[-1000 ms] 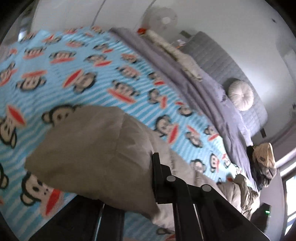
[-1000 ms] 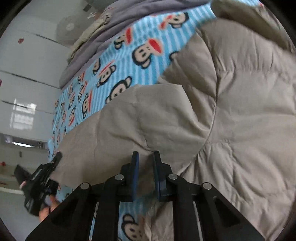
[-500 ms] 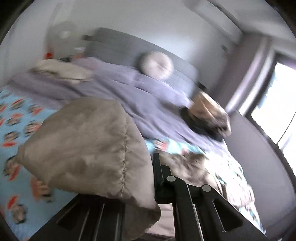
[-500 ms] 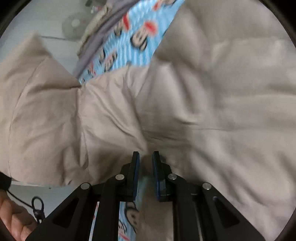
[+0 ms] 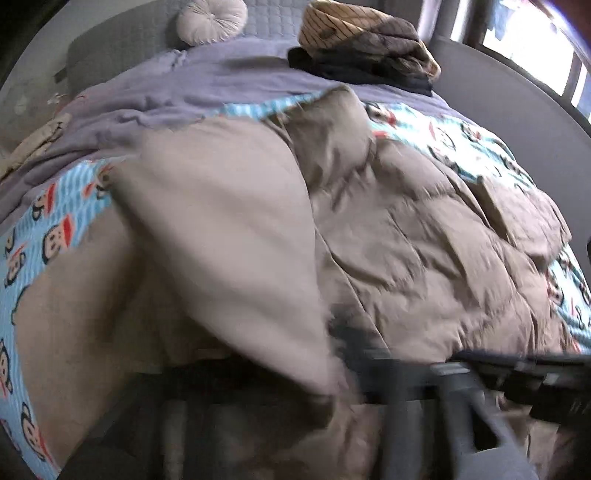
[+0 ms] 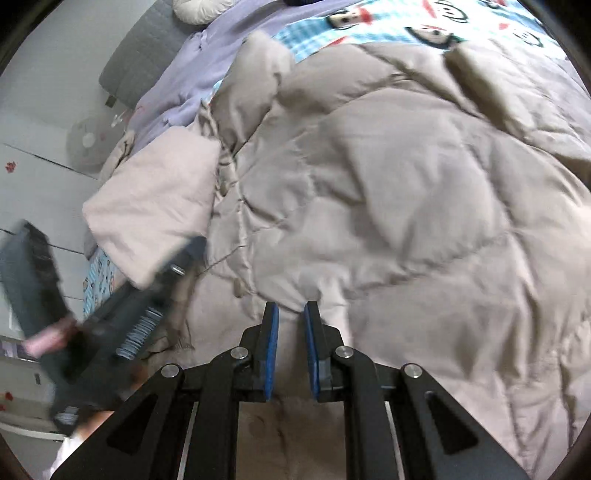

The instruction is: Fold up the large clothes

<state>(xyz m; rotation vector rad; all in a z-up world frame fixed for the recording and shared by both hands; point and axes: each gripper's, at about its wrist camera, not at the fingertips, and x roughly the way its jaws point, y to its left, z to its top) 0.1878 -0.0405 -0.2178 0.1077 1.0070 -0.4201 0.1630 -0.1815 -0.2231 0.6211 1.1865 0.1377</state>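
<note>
A large beige quilted down coat (image 6: 406,177) lies spread on the bed and also fills the left wrist view (image 5: 424,240). My left gripper (image 5: 332,369) is shut on a beige sleeve flap (image 5: 229,236) and holds it above the coat; its fingers are blurred and mostly hidden by the cloth. It shows in the right wrist view (image 6: 177,266) at the left, with the flap (image 6: 155,206) in it. My right gripper (image 6: 291,321) sits low over the coat's near edge, its blue pads a narrow gap apart with a thin fold between them.
The coat lies on a blue monkey-print sheet (image 5: 55,229). A lavender duvet (image 5: 221,85), a round white cushion (image 5: 210,18) and a pile of clothes (image 5: 369,40) lie at the grey headboard. A white fan (image 6: 88,144) stands by the wall.
My left gripper has swung the sleeve flap up and over toward the coat's body. The right wrist view has shifted from the coat's edge to over its middle.
</note>
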